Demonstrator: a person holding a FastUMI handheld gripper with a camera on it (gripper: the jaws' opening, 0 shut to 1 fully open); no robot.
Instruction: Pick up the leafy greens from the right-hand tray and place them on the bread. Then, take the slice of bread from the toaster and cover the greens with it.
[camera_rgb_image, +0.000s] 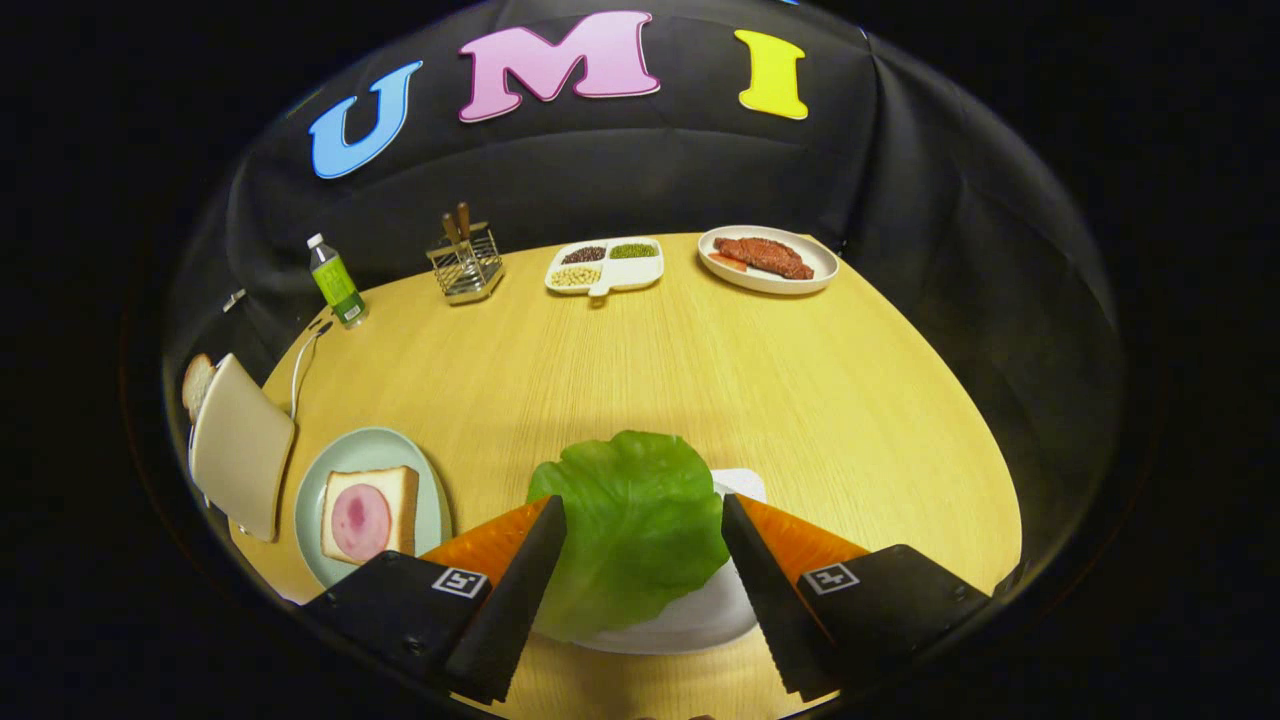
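Lettuce leaf (632, 525) sits closest to us, lying on a white tray (700, 620), right between the fingers of our gripper (643, 525). Fingers are spread wide, one on each side of the leaf; whether they touch its edges we cannot tell. Leaf is broad, glossy, wrinkled, and overhangs the tray. Left of the fingers we see a pale green round plate (335, 480) carrying a square bread slice (370, 515) topped with a pink round of ham (360, 520). Further left is a beige toaster (240, 455) with a bread slice (197, 385) poking out. Surface is a light wood-grain table (700, 370). Along its far edge: green bottle (336, 282), wire utensil rack (466, 262), divided white dish (605, 266) of beans, oval plate with steak (768, 259). Black cloth wall behind.
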